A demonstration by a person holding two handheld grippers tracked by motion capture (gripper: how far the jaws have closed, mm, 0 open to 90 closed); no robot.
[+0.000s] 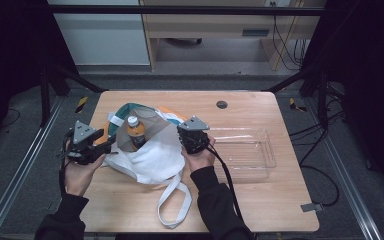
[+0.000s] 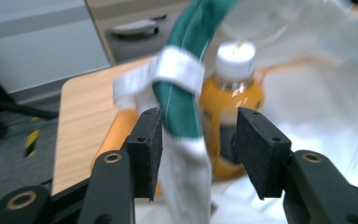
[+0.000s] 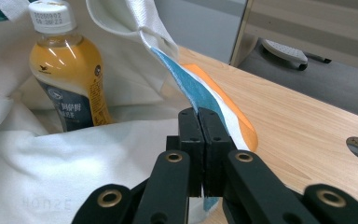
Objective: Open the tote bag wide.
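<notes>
My right gripper (image 3: 200,122) is clamped on the white cloth tote bag (image 1: 152,155) by its rim; my left gripper (image 2: 199,140) stands apart around the bag's green-edged rim. An orange drink bottle with white cap (image 1: 134,131) stands upright inside, mid-table, left of the clear plastic tray (image 1: 250,150).

Lab recording bay: black frame (image 1: 180,10), wooden table (image 1: 260,200), floor cables (image 1: 285,45).

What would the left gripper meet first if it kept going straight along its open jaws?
The left gripper would probably meet the tote bag's green-and-white rim first; it already hangs between the open jaws. Just behind stands the orange drink bottle, though depth is hard to judge.
</notes>
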